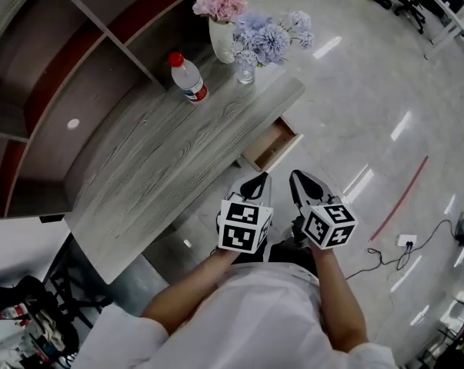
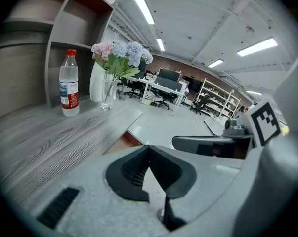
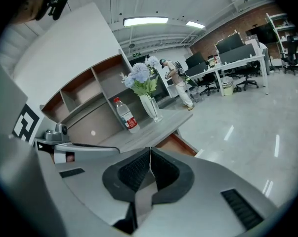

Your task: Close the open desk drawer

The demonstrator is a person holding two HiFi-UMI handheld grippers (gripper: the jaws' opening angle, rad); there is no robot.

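The open wooden drawer (image 1: 273, 144) sticks out from under the grey wood-grain desk (image 1: 147, 160) near its far right end. In the left gripper view the drawer (image 2: 123, 143) shows just past the jaws, and in the right gripper view the drawer (image 3: 174, 145) lies beyond the tips. My left gripper (image 1: 258, 181) hangs a short way in front of the drawer, its jaws closed together on nothing. My right gripper (image 1: 299, 180) is beside it, to the right of the drawer, also shut and empty. Neither touches the drawer.
On the desk stand a water bottle (image 1: 188, 78) with a red cap, a white vase of pink flowers (image 1: 222, 31) and a glass vase of blue flowers (image 1: 256, 44). Shelving (image 1: 55, 68) rises behind the desk. A cable and socket (image 1: 405, 243) lie on the glossy floor at right.
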